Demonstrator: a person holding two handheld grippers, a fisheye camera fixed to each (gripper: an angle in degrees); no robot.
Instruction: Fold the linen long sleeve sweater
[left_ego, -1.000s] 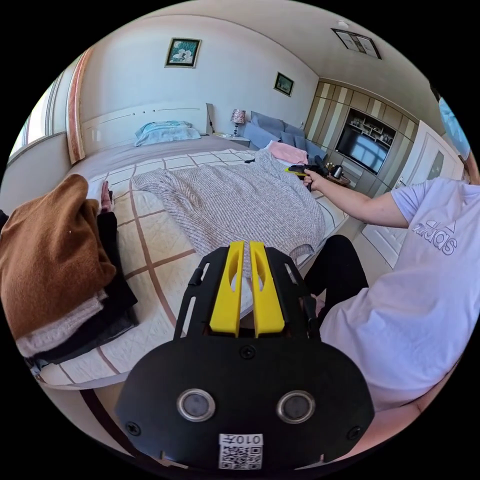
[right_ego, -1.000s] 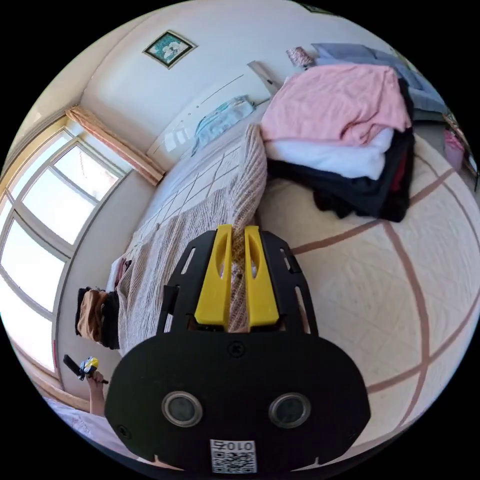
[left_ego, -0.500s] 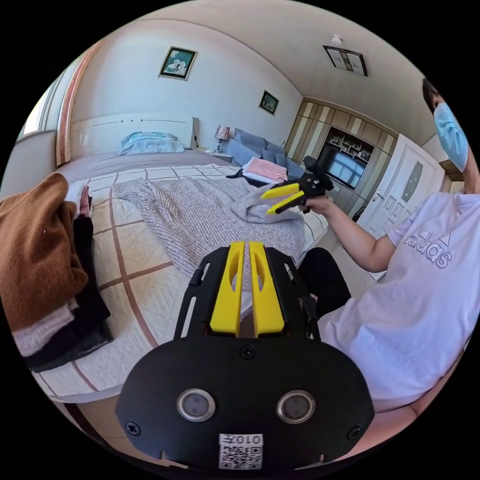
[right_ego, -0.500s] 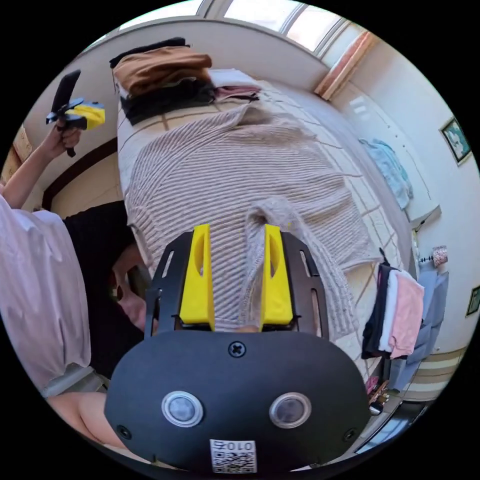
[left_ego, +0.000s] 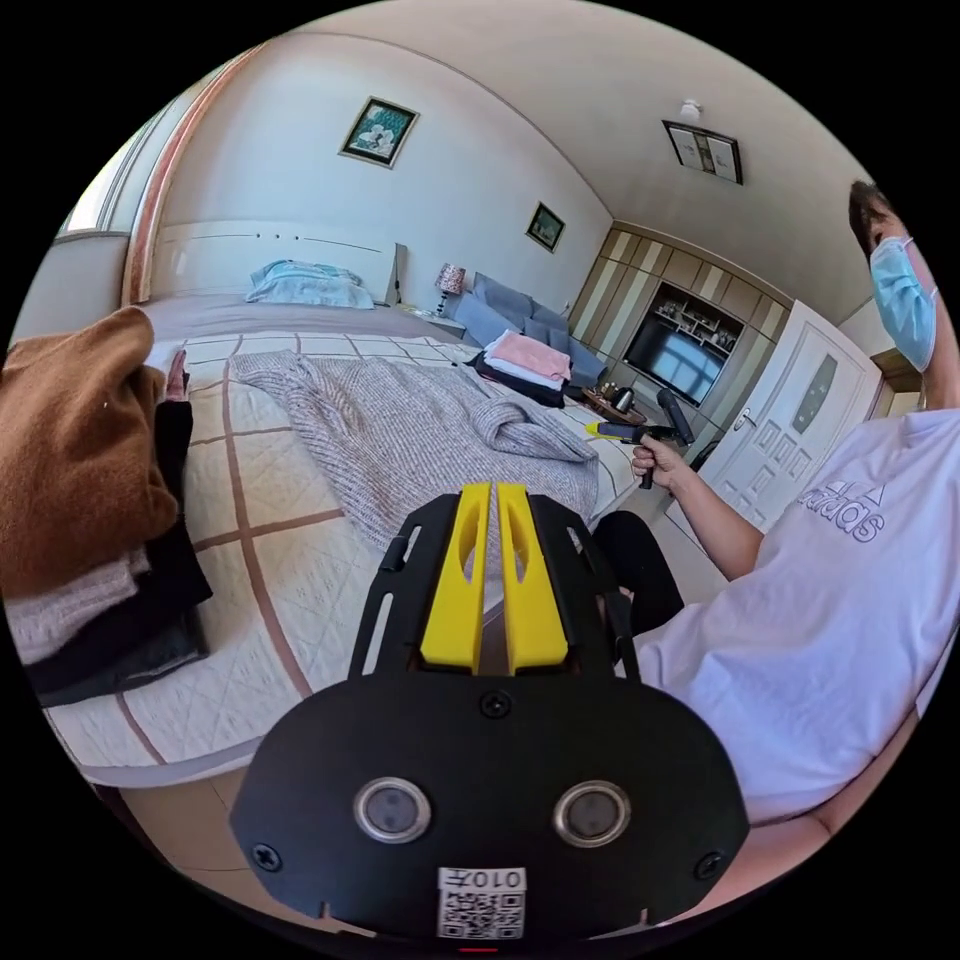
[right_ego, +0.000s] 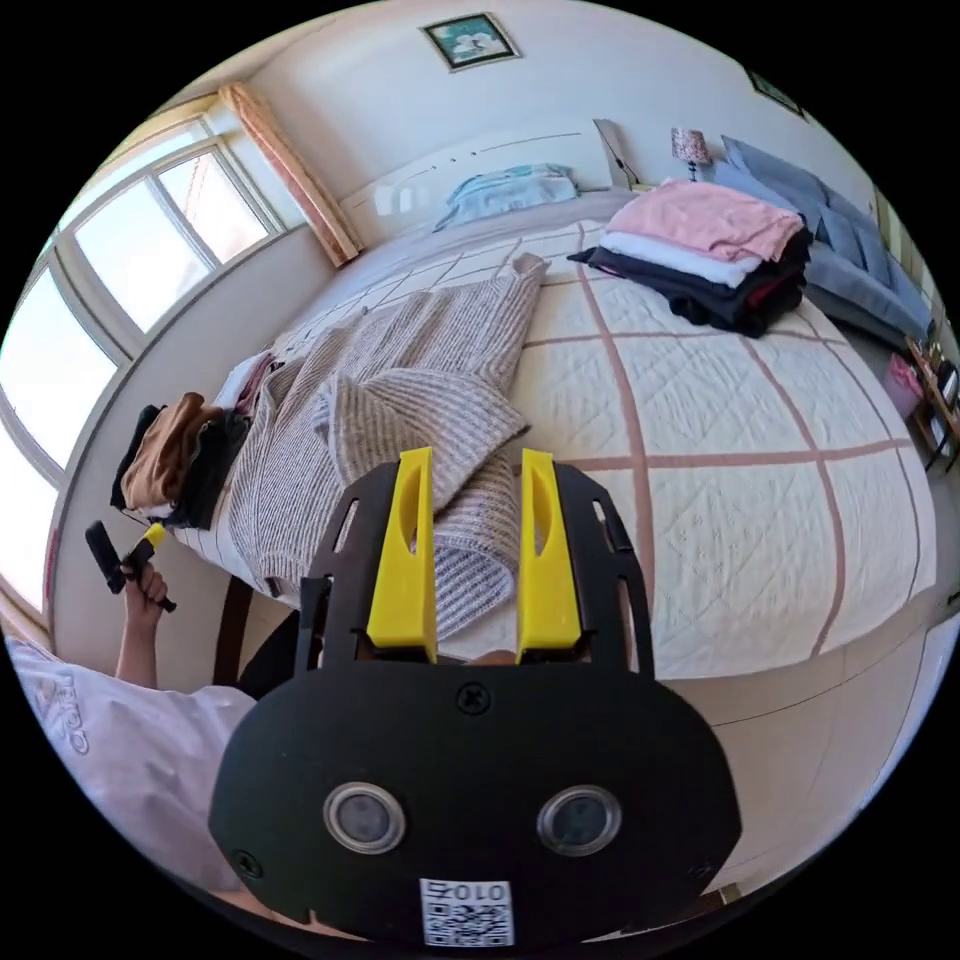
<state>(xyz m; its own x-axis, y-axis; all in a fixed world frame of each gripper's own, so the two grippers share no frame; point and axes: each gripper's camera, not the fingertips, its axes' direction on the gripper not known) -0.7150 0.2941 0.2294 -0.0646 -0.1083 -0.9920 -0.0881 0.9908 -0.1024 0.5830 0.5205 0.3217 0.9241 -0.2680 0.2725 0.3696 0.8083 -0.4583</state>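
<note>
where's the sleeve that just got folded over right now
In the right gripper view the folded sleeve lies across the grey sweater's body on the bed, just beyond the open right claw.

mirrored "adidas" on white T-shirt (left_ego: 850, 600)

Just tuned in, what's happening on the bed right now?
A person is folding a grey knit sweater spread on the bed, with a claw in each hand. One sleeve already lies folded over the body. The right claw is open and off the fabric; the left claw is shut, holding nothing, near the bed's edge. Stacks of folded clothes sit to either side.
</note>
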